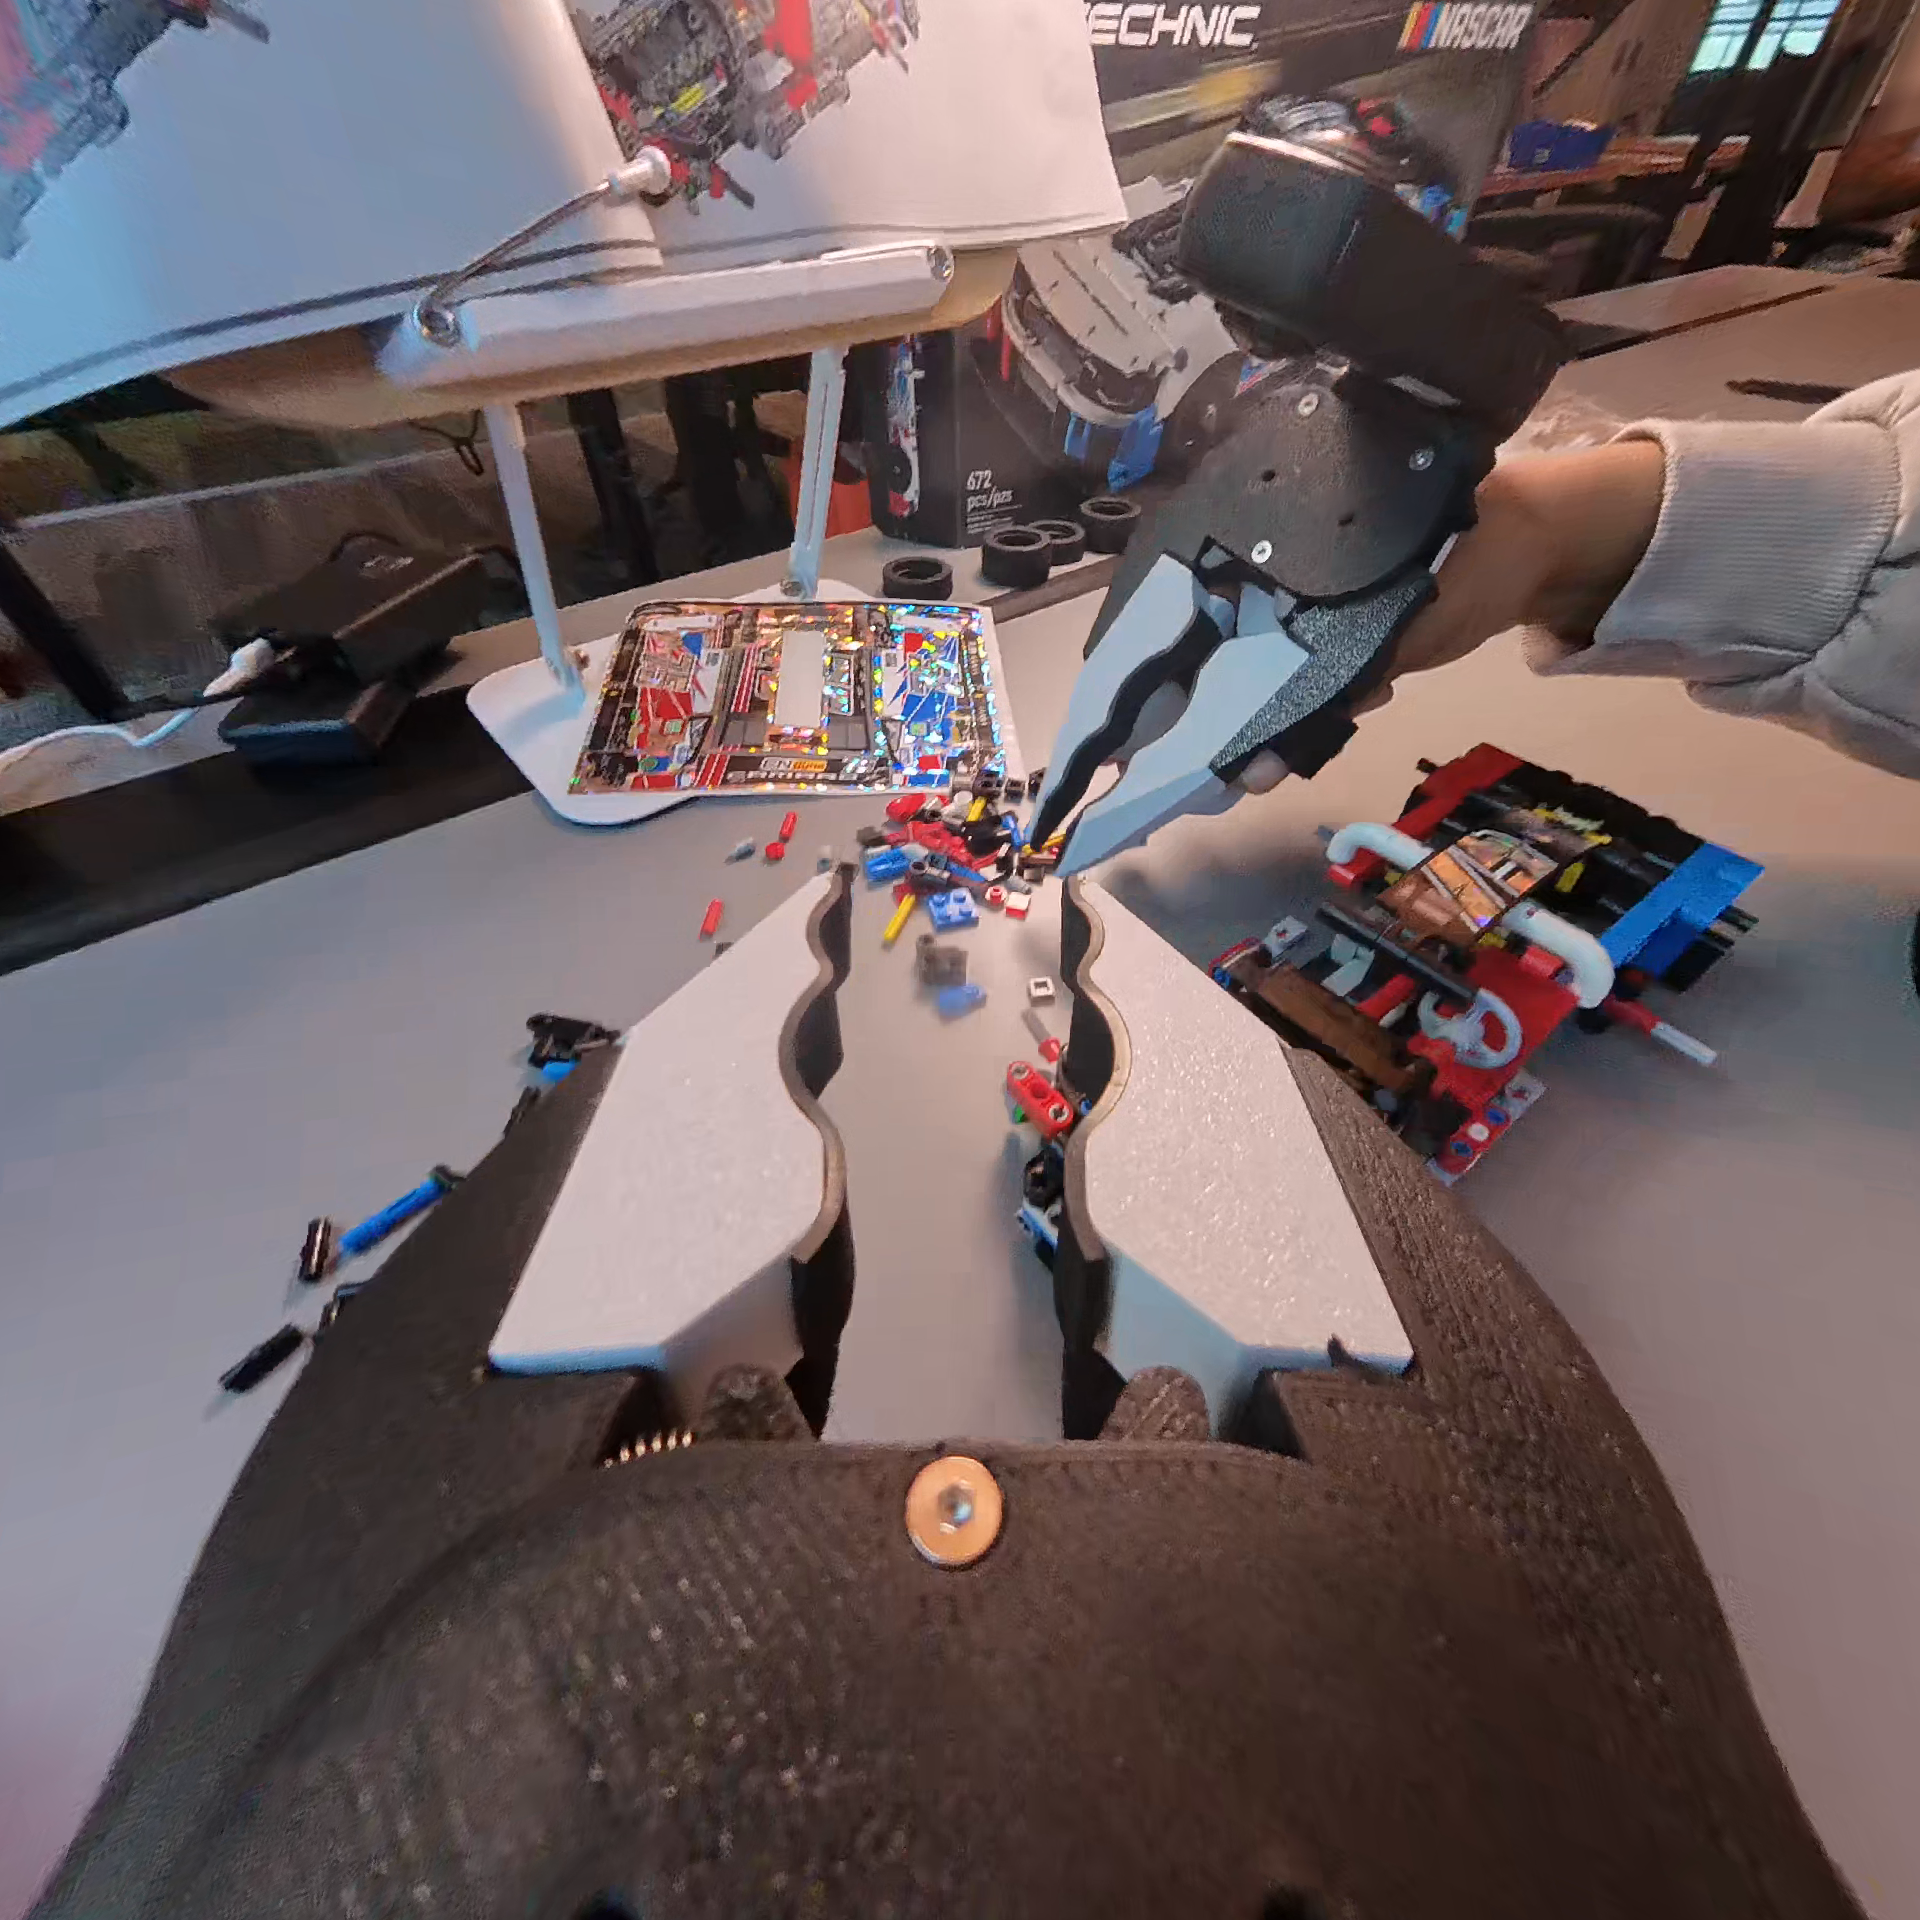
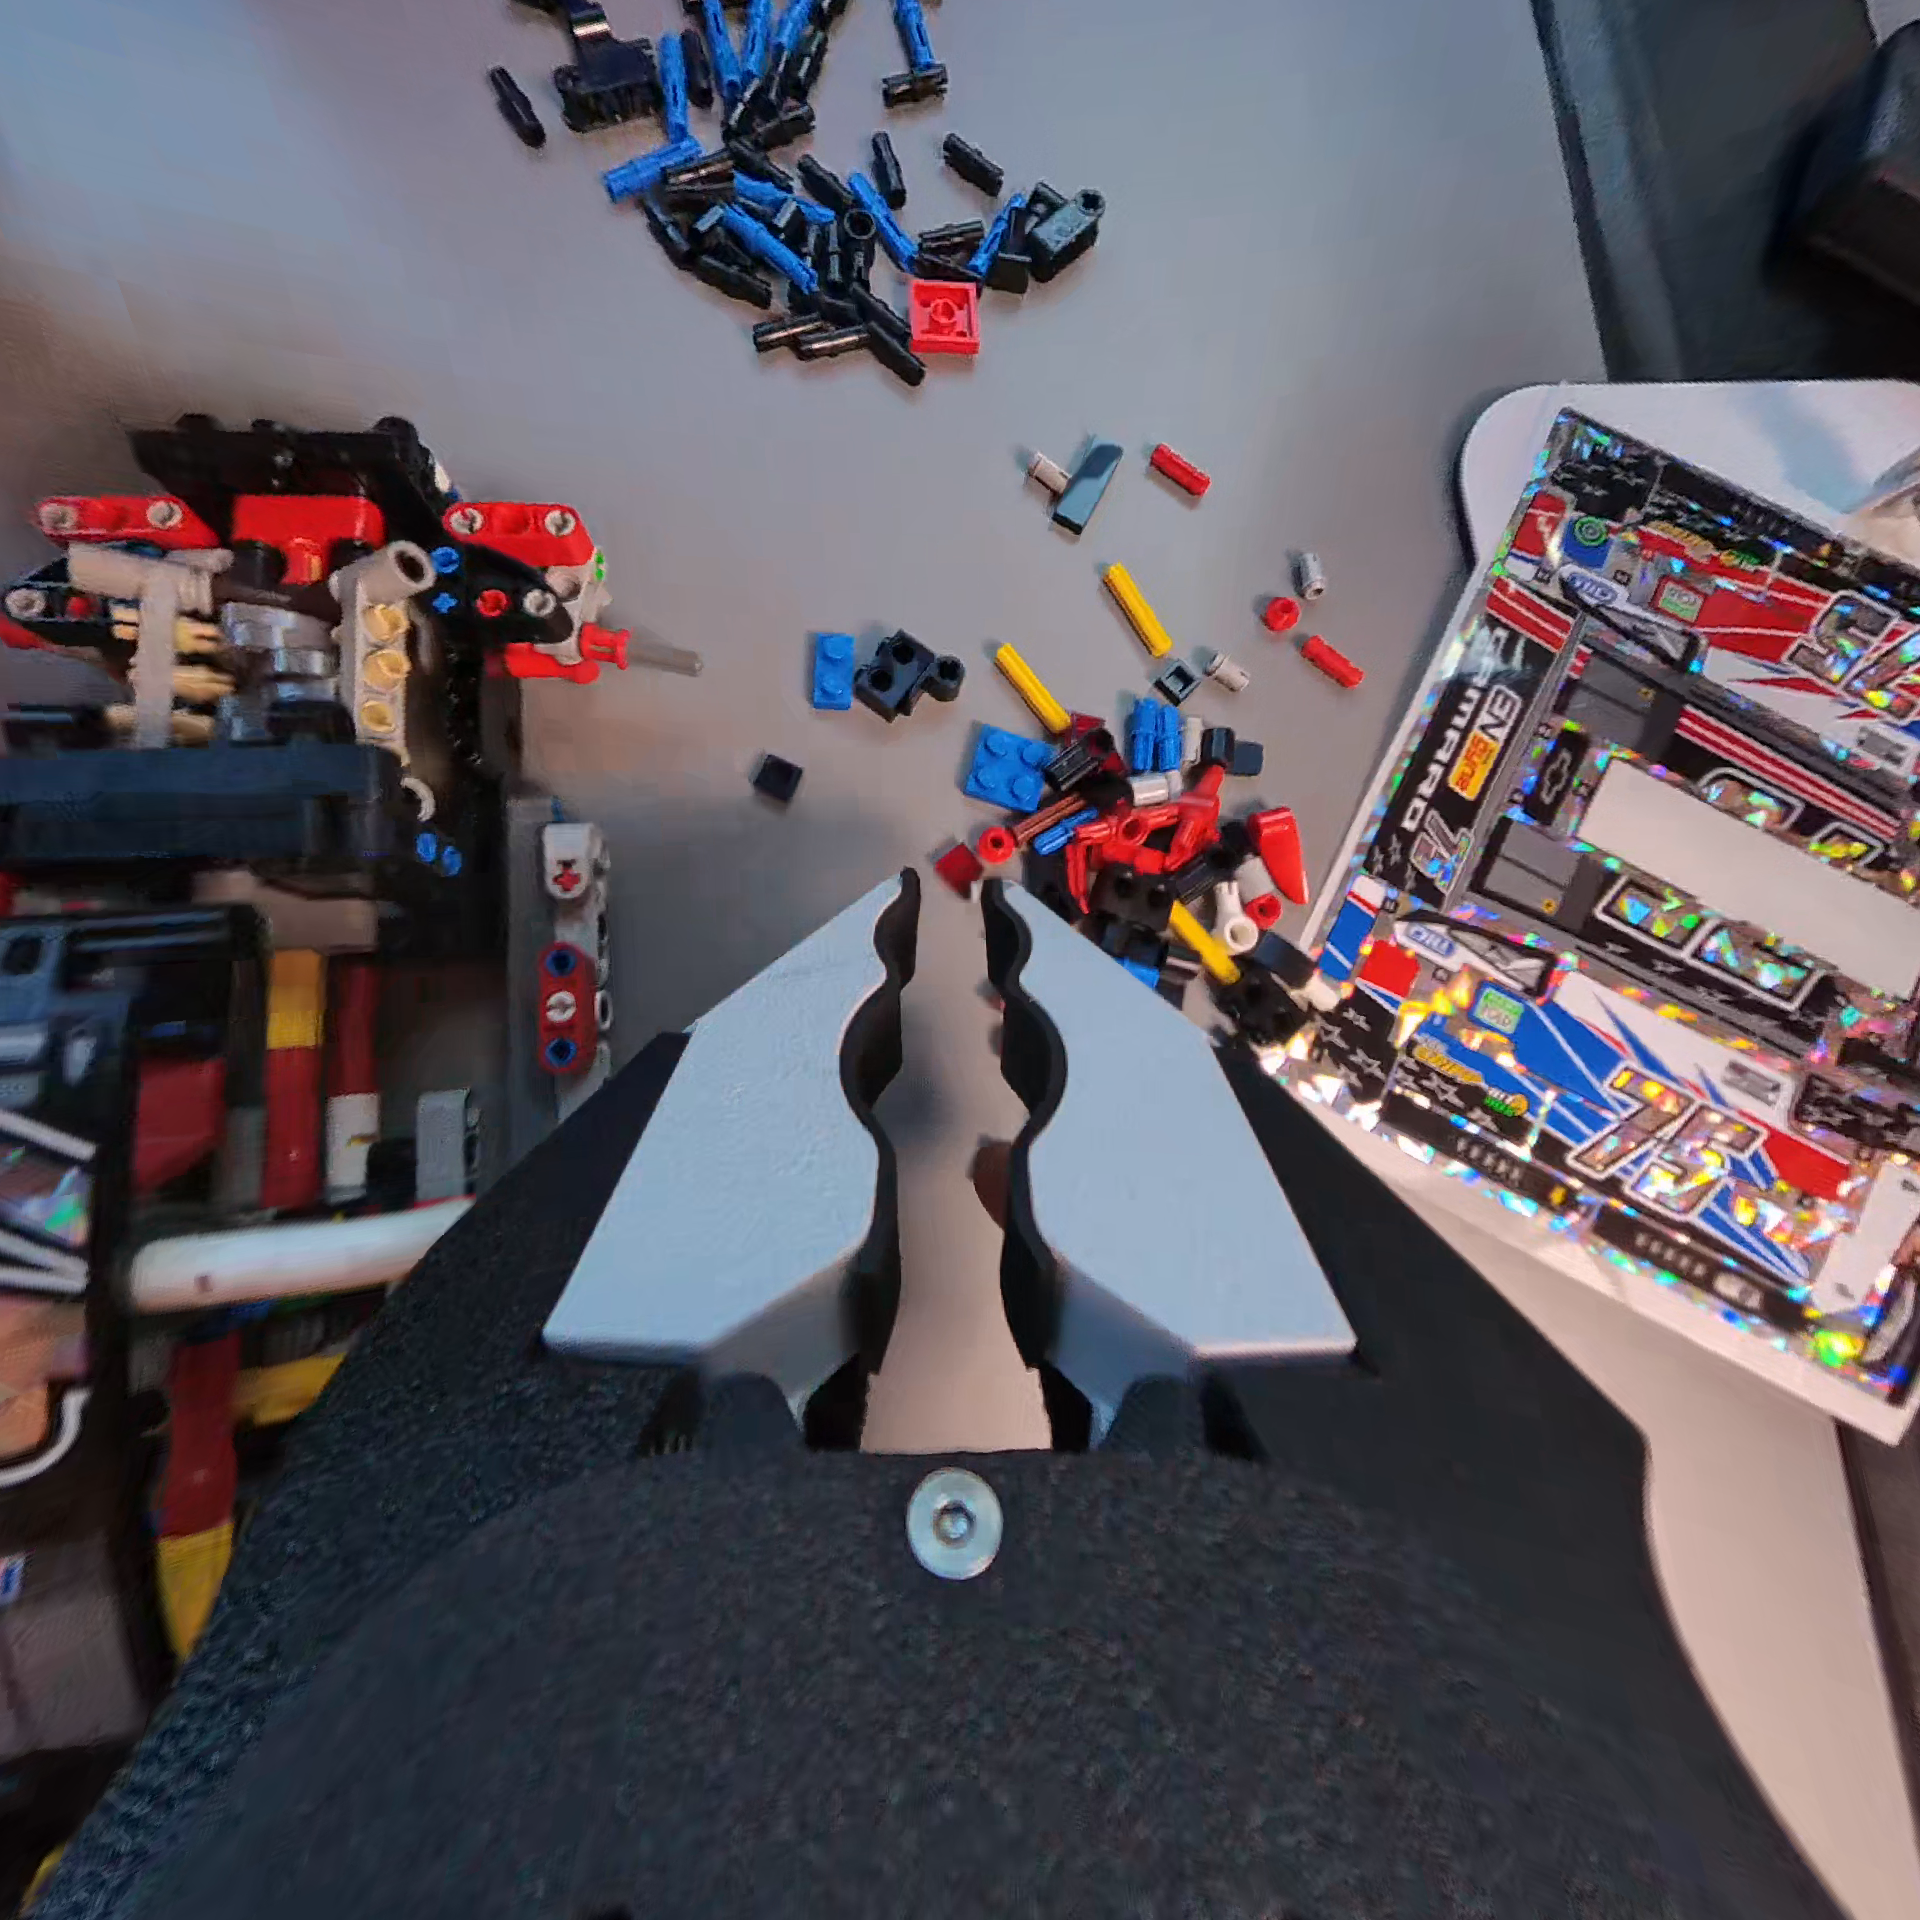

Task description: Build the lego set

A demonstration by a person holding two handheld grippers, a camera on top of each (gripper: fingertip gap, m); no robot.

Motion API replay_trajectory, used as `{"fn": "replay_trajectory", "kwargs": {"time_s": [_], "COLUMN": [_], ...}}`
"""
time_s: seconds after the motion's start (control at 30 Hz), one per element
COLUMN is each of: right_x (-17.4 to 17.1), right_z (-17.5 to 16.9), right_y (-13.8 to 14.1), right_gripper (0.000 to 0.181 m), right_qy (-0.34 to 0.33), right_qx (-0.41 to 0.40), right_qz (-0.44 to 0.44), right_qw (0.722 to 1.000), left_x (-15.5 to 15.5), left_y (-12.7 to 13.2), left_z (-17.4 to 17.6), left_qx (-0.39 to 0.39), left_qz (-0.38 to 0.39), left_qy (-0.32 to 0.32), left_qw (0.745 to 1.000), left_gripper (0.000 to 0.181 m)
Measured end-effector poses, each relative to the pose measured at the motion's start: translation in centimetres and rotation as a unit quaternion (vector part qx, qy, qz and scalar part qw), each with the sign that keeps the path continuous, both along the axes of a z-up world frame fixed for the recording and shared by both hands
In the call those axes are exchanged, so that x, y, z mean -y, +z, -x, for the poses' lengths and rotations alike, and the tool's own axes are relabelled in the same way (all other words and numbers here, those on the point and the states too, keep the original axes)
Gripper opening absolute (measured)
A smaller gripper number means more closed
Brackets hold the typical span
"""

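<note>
Right hand-held gripper (image 2: 948,883), jaws parted and empty, poised over the loose-piece pile (image 2: 1132,821) to select; left hand-held gripper (image 1: 951,894) released, waiting above the bench (image 1: 312,1039).

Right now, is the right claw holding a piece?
No, the right claw is open and empty above the loose pieces.

1. Right gripper (image 2: 948,894): matt grainy black printed plastic, smooth grey fingers (image 2: 758,1122).
2. Sticker sheet (image 2: 1662,935) right of it: glossy holographic foil.
3. Loose bricks (image 2: 1132,821) ahead: shiny plastic.
4. Table (image 2: 312,260): matt grey.
</note>
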State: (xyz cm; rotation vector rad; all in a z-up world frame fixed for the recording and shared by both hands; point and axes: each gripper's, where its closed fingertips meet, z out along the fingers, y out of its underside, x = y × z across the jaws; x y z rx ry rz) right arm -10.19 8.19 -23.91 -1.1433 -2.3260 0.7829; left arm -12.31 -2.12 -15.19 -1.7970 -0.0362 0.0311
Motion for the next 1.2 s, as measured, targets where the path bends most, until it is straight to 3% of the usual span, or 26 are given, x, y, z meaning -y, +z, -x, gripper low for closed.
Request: {"fn": "replay_trajectory", "kwargs": {"time_s": [0.17,0.5,0.77,0.87,0.93,1.07,1.2], "right_x": [-2.6,-5.2,-4.3,-4.1,-3.7,-3.8,-3.2], "right_z": [4.1,8.0,10.1,10.4,10.1,9.3,6.1], "right_y": [0.0,-0.3,-1.7,-2.0,-2.1,-2.1,2.3], "right_gripper": [0.008,0.008,0.017,0.017,0.007,0.001,0.0], "right_qy": [-0.028,-0.037,0.071,0.097,0.106,0.096,0.06], "right_qx": [-0.01,0.017,0.061,0.084,0.107,0.105,0.034], "right_qz": [-0.042,-0.051,-0.078,-0.073,-0.056,-0.053,0.018], "right_qw": [0.999,0.998,0.993,0.989,0.987,0.988,0.997], "left_x": [1.0,1.3,1.3,1.3,1.3,1.2,1.2], "left_y": [-2.4,-2.5,-2.4,-2.3,-2.3,-2.3,-2.2], "left_z": [1.4,2.2,1.8,1.7,1.6,1.5,1.2], "left_qx": [0.045,0.015,0.007,0.004,0.004,0.007,0.002], "left_qz": [0.014,0.013,0.012,0.009,0.009,0.01,0.008], "left_qy": [0.019,0.013,0.003,-0.002,-0.005,-0.01,-0.015], "left_qw": [0.999,1.0,1.0,1.0,1.0,1.0,1.0], "left_gripper": [0.036,0.035,0.035,0.035,0.035,0.035,0.034]}}
